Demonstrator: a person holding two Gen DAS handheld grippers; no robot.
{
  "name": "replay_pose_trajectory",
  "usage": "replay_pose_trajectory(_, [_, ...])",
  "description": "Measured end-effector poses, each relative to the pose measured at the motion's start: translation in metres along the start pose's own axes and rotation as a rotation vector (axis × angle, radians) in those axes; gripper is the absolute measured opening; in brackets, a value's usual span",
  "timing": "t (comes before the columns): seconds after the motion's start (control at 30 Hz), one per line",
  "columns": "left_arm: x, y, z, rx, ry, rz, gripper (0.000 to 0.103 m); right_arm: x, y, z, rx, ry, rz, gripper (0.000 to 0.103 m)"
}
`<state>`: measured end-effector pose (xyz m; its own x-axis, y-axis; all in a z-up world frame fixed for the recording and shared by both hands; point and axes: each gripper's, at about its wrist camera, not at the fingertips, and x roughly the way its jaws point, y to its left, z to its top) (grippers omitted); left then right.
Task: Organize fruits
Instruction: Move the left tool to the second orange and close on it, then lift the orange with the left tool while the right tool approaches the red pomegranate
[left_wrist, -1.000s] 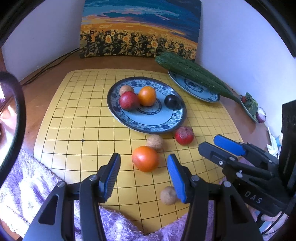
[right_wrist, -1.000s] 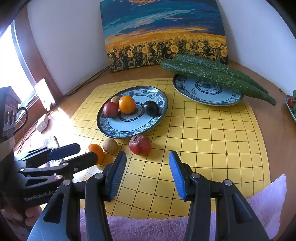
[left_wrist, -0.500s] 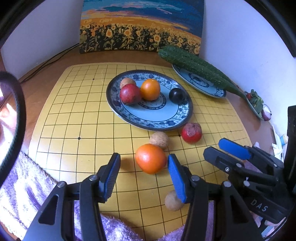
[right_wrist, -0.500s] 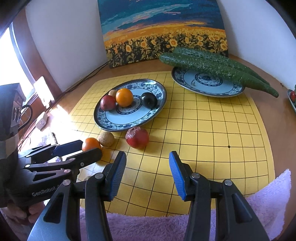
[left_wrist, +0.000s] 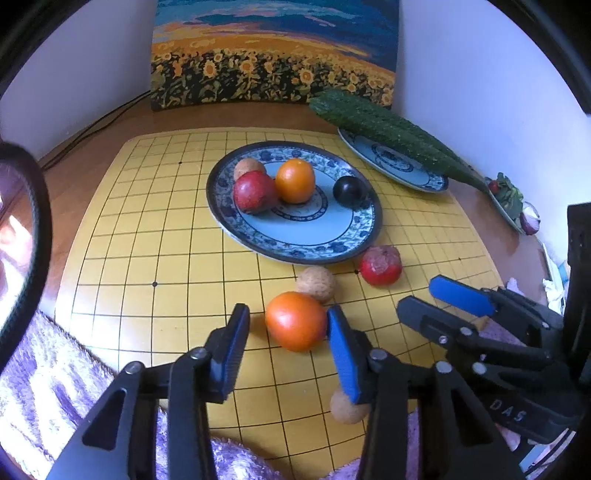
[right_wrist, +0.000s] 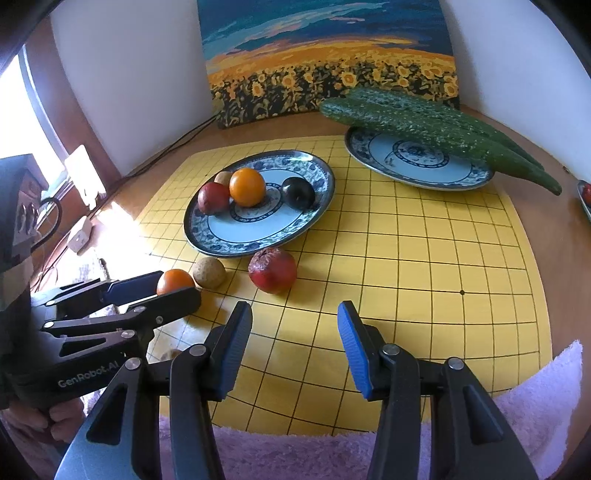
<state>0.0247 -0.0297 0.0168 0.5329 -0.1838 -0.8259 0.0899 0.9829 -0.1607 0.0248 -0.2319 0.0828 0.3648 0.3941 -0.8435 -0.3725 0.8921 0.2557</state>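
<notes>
A blue-patterned plate (left_wrist: 354, 243) (right_wrist: 317, 206) on the yellow grid mat holds a red fruit (left_wrist: 255, 192), an orange (left_wrist: 294, 181), a dark plum (left_wrist: 349, 190) and a tan fruit (left_wrist: 249, 168). On the mat in front lie an orange (left_wrist: 295, 325) (right_wrist: 174, 280), a tan round fruit (left_wrist: 316, 283) (right_wrist: 209, 272), a wrinkled red fruit (left_wrist: 380, 265) (right_wrist: 272, 270) and a small tan fruit (left_wrist: 345, 408). My left gripper (left_wrist: 286, 345) (right_wrist: 155, 288) is open, its jaws on either side of the loose orange. My right gripper (right_wrist: 293, 343) (left_wrist: 432, 299) is open and empty, just short of the wrinkled red fruit.
A second patterned plate (right_wrist: 424, 173) (left_wrist: 369, 153) at the back right carries long green cucumbers (right_wrist: 436, 125). A sunflower painting (right_wrist: 332, 62) leans on the wall. A purple fluffy cloth (right_wrist: 517, 424) covers the mat's near edge. A small dish of vegetables (left_wrist: 511, 199) sits at far right.
My left gripper has moved forward, so the loose orange now lies between its open jaws. My right gripper has moved closer to the wrinkled red fruit.
</notes>
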Motion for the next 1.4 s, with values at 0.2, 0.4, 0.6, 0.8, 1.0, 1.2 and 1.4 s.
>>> replay_pose_trajectory(0.2, [0.003, -0.001, 0.001, 0.004, 0.004, -0.015, 0.039, 0.003, 0.003, 0.000, -0.002, 0.005, -0.001, 0.050])
replay_pose_trajectory(0.4, [0.003, -0.001, 0.001, 0.011, 0.002, -0.031, 0.036, 0.007, 0.005, 0.001, -0.004, 0.012, 0.003, 0.049])
replay_pose_trajectory(0.6, [-0.002, 0.005, 0.001, -0.008, -0.007, -0.023, 0.036, 0.011, 0.008, 0.004, -0.013, 0.014, 0.002, 0.049])
replay_pose_trajectory(0.8, [-0.006, 0.016, 0.003, -0.032, -0.014, -0.012, 0.036, 0.016, 0.012, 0.010, -0.019, 0.015, 0.001, 0.049])
replay_pose_trajectory(1.0, [-0.009, 0.024, 0.004, -0.051, -0.021, -0.004, 0.036, 0.021, 0.015, 0.013, -0.025, 0.009, -0.002, 0.049])
replay_pose_trajectory(1.2, [-0.011, 0.030, 0.003, -0.070, -0.025, 0.002, 0.036, 0.023, 0.018, 0.013, -0.038, -0.002, -0.011, 0.049])
replay_pose_trajectory(1.4, [-0.013, 0.035, 0.001, -0.087, -0.031, 0.004, 0.036, 0.024, 0.019, 0.014, -0.041, -0.007, -0.011, 0.049])
